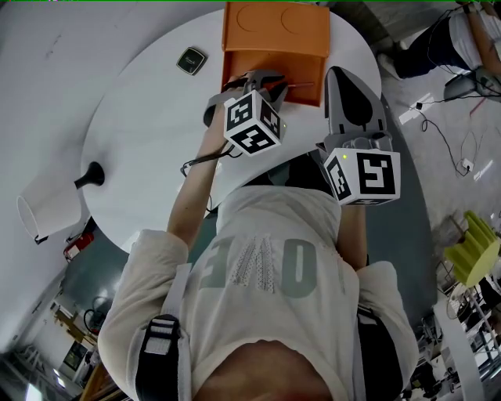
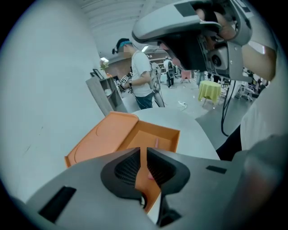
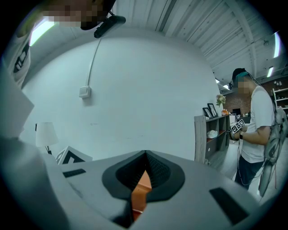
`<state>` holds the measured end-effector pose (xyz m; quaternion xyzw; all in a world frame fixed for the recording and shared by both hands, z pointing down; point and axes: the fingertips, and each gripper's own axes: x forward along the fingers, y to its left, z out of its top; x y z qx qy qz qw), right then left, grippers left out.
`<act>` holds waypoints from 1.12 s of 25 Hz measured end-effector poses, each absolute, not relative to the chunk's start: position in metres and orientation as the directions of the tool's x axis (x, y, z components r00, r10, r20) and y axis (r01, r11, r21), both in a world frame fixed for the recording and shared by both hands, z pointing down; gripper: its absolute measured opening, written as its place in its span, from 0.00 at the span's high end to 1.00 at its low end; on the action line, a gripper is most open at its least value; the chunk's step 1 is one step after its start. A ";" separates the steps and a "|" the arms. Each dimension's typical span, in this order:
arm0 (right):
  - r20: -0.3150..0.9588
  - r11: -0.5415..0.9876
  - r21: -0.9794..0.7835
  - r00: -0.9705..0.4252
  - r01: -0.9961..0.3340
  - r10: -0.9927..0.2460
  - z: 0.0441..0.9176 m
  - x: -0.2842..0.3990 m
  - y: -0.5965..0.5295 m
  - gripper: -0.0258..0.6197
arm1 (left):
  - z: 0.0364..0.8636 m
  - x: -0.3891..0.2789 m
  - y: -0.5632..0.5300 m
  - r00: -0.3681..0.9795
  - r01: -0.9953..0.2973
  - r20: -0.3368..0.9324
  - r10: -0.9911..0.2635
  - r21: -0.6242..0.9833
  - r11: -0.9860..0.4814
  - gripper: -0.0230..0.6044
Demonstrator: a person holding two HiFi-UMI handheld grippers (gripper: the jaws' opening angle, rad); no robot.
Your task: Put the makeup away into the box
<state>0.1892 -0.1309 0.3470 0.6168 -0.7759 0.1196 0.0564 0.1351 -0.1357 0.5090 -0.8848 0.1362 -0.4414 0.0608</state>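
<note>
Left claw point(image 1: 279, 83), in the head view, hangs over the open orange box point(image 1: 307, 95). The box sits at the far edge of the round white table point(image 1: 149, 117), with its lid point(image 1: 274, 23) folded back beyond it. Right claw point(image 1: 340, 75) hovers just beside the box's right wall. A thin stick point(image 1: 300, 83), probably a lip pencil, lies across the inside of the box by the left claw's tips. One dark square compact point(image 1: 192, 60) rests on the table just left of the box, near the far edge. By my reading the job is only partly done, since the compact is not yet in. A small black object point(image 1: 91, 175) stands at the table's left edge; I cannot tell whether it is makeup.

From the left gripper view, the left claw point(image 2: 144, 155) stands released, its jaws a narrow slit apart and pressing on nothing. Past them the stick point(image 2: 157, 143) shows pink on the box floor, seemingly lying loose.

From the right gripper view, the right claw point(image 3: 145, 158) is clenched tip to tip and empty. Only an orange corner of the box point(image 3: 142, 188) shows beneath it.
</note>
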 end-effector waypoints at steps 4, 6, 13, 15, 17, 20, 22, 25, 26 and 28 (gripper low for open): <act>0.210 0.237 -0.092 -0.252 -0.967 -0.945 0.336 0.182 -0.134 0.96 | 0.475 0.129 -0.150 0.630 -0.321 0.678 -0.379 -0.217 -0.922 0.94; 0.188 0.264 -0.075 -0.273 -0.962 -0.943 0.327 0.176 -0.137 0.96 | 0.447 0.122 -0.159 0.664 -0.412 0.600 -0.446 -0.205 -0.888 0.95; 0.036 0.422 -0.023 -0.423 -0.906 -0.906 0.268 0.126 -0.141 0.96 | 0.324 0.053 -0.175 0.652 -0.735 0.215 -0.727 -0.060 -0.676 0.95; -0.029 0.475 -0.002 -0.475 -0.880 -0.879 0.242 0.098 -0.138 0.96 | 0.289 0.019 -0.166 0.606 -0.790 0.123 -0.786 -0.018 -0.612 0.95; -0.075 0.519 0.018 -0.518 -0.855 -0.852 0.223 0.070 -0.133 0.96 | 0.261 -0.011 -0.152 0.555 -0.831 0.062 -0.830 -0.004 -0.556 0.95; -0.100 0.572 0.027 -0.572 -0.819 -0.814 0.207 0.030 -0.122 0.96 | 0.233 -0.054 -0.133 0.470 -0.883 0.011 -0.883 0.001 -0.470 0.95; -0.105 0.619 0.031 -0.619 -0.785 -0.779 0.204 0.007 -0.118 0.96 | 0.226 -0.077 -0.126 0.419 -0.908 -0.011 -0.908 -0.025 -0.419 0.95; -0.091 0.660 0.027 -0.659 -0.751 -0.746 0.208 -0.015 -0.110 0.96 | 0.230 -0.093 -0.118 0.381 -0.921 -0.007 -0.925 -0.097 -0.378 0.95; -0.087 0.668 0.027 -0.668 -0.743 -0.739 0.209 -0.020 -0.106 0.96 | 0.231 -0.096 -0.115 0.370 -0.925 -0.005 -0.929 -0.097 -0.368 0.95; -0.085 0.681 0.028 -0.680 -0.732 -0.728 0.209 -0.026 -0.102 0.96 | 0.230 -0.101 -0.110 0.357 -0.932 -0.009 -0.934 -0.071 -0.356 0.95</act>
